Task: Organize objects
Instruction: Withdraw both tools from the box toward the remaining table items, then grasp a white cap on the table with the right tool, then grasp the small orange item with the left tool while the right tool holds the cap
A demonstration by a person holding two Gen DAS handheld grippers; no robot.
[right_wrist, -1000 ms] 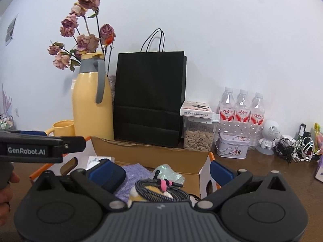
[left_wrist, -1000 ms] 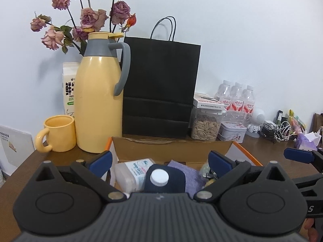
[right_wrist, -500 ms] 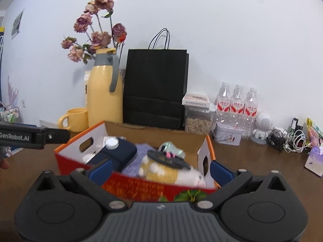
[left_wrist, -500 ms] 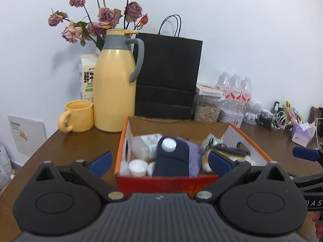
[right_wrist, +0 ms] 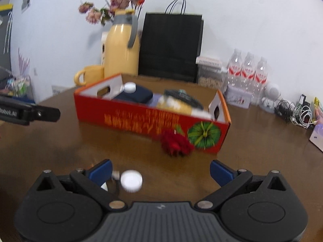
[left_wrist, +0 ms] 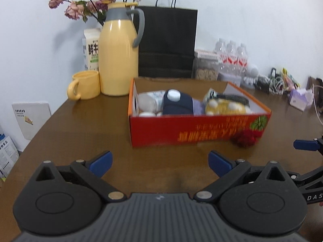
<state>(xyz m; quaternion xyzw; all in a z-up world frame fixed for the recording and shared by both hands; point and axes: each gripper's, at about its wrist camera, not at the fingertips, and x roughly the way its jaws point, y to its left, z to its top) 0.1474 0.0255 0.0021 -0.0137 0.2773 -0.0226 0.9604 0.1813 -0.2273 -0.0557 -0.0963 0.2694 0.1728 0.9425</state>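
A red cardboard box (left_wrist: 191, 129) stands mid-table, also in the right wrist view (right_wrist: 141, 121). It holds a navy pouch (left_wrist: 177, 104) with a white cap, plastic bottles, a purple cloth and a yellow plush toy (left_wrist: 226, 106) under a black coiled cable. A red pompom (right_wrist: 175, 144) lies on the table against the box front. A small white-capped object (right_wrist: 131, 181) lies by my right gripper's left finger. My left gripper (left_wrist: 159, 161) is open and empty, in front of the box. My right gripper (right_wrist: 160, 170) is open.
Behind the box stand a yellow thermos jug (left_wrist: 119, 56), a yellow mug (left_wrist: 84, 84), a milk carton, a black paper bag (left_wrist: 167, 42), a seed jar and water bottles (right_wrist: 248, 74). Cables and a tissue pack lie at the far right. The table's left edge (left_wrist: 38, 125) is near.
Both grippers have pulled back and up from over the box. The box now shows whole, with bare table in front of it. The pompom and white-capped object have come into view.
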